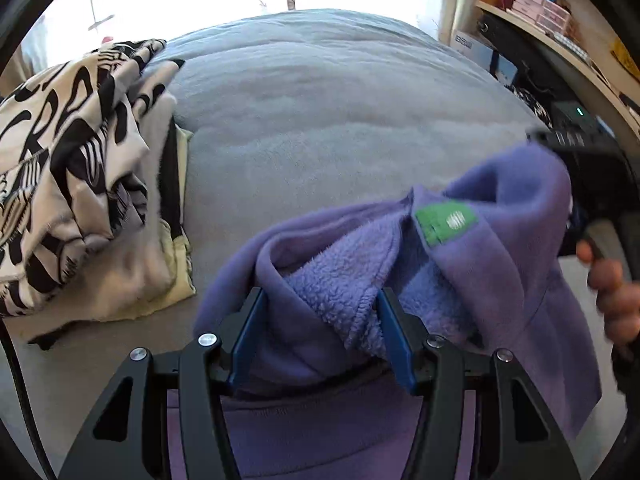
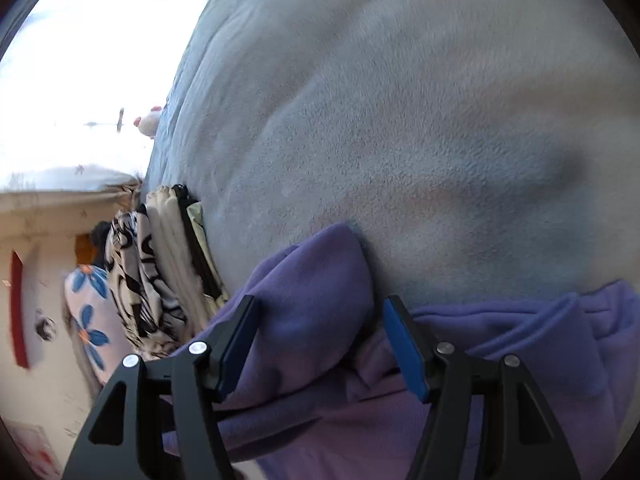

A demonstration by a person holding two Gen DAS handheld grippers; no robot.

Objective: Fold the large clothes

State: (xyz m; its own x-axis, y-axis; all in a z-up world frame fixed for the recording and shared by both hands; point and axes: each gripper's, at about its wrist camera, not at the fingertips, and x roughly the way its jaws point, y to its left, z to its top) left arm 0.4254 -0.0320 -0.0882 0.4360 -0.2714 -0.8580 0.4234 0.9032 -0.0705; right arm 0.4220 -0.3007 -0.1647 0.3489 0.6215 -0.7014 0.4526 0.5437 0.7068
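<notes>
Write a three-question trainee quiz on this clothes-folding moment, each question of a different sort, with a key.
1. True or false: the purple fleece garment lies fully flat on the grey-blue blanket.
2. Multiple choice: the green label sits on A) the black-and-cream patterned cloth, B) the purple fleece garment, C) the blanket.
3. Fill in: in the left wrist view, the pile of folded clothes lies to the ____ of the left gripper.

Key: 1 false, it is bunched between the fingers of both the left gripper and the right gripper; 2 B; 3 left.
</notes>
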